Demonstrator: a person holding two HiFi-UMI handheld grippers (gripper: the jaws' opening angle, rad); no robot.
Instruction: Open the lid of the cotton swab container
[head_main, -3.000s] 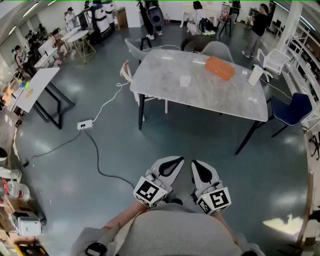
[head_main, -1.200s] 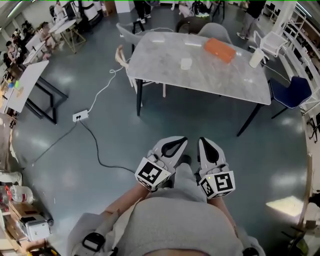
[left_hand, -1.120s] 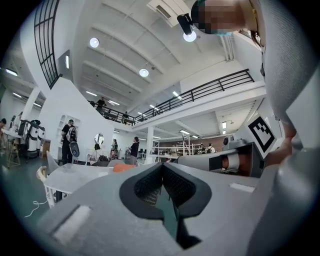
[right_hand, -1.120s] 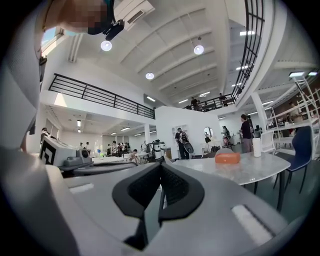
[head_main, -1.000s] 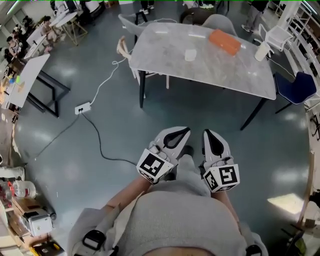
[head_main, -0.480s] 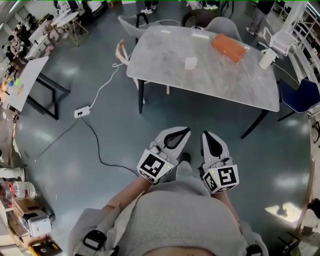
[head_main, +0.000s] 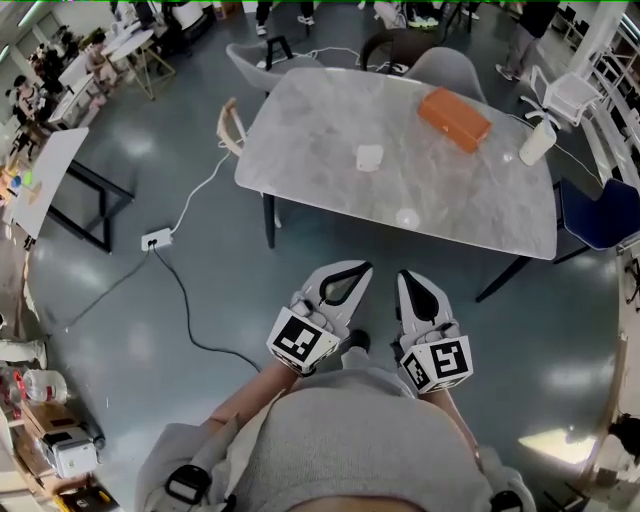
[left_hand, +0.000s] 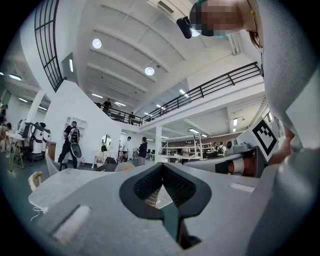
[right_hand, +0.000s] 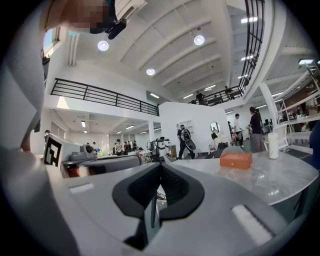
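Note:
A grey marble table (head_main: 470, 215) stands ahead of me on the floor. On it lie a small white square container (head_main: 369, 157), a small clear round thing (head_main: 407, 217), an orange box (head_main: 455, 118) and a white cup (head_main: 537, 143). Which one holds the cotton swabs I cannot tell. Both grippers hang close to my body, well short of the table's near edge. My left gripper (head_main: 360, 268) (left_hand: 162, 165) is shut and empty. Beside it, the right gripper (head_main: 405, 276) (right_hand: 161, 165) is also shut with nothing in it. The right gripper view shows the orange box (right_hand: 236, 160) and cup (right_hand: 272, 145).
Grey chairs (head_main: 440, 70) stand at the table's far side, a wooden chair (head_main: 228, 125) at its left and a blue chair (head_main: 600, 215) at its right. A power strip (head_main: 155, 239) with a black cable (head_main: 190, 320) lies on the floor to the left. People and other tables fill the background.
The table has come nearer and now sits lower in the head view, with a clear round thing showing near its front edge. Both grippers stay shut in front of my body.

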